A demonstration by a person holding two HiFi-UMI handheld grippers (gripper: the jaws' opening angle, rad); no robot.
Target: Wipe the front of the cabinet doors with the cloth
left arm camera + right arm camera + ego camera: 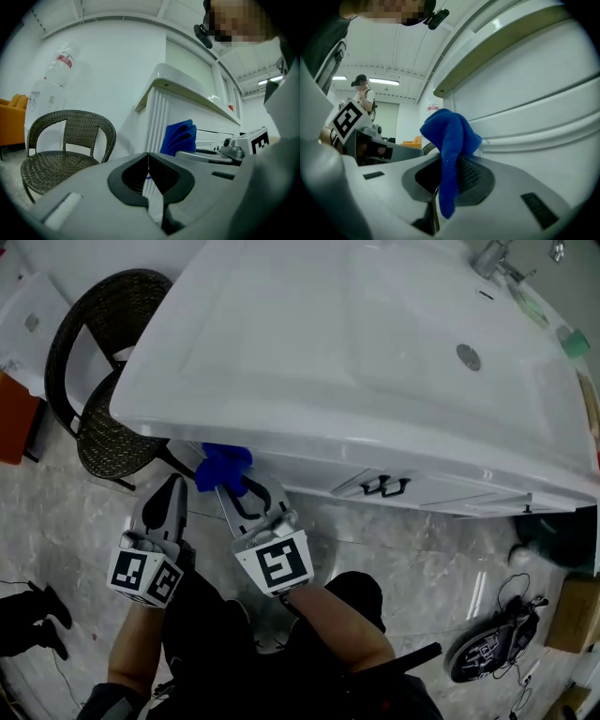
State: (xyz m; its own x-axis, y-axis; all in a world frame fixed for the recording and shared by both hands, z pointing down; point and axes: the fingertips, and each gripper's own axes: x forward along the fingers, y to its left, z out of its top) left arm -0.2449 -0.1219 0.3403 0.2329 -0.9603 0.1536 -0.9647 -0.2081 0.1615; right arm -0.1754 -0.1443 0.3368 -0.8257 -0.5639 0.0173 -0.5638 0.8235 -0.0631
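The white sink counter [309,352] fills most of the head view, and its overhang hides nearly all of the cabinet doors [441,491] below; only a strip with two black handles [384,487] shows. The right gripper view alone shows that front squarely, as white panelled faces [543,117] rising beside the jaws. A dark wicker chair [103,381] stands off the counter's left end, and the left gripper view shows it upright from the side [65,145], next to the cabinet's fluted corner. The right gripper [236,488] is clamped on the blue cloth [223,465]; its own view shows the cloth [450,150] pinched between the jaws, bunched above them and hanging below. The cloth sits under the counter edge at the cabinet's left end, close to the front; no view settles whether it touches. The left gripper [172,491] hangs just beside it, jaws pressed together on nothing [148,154].
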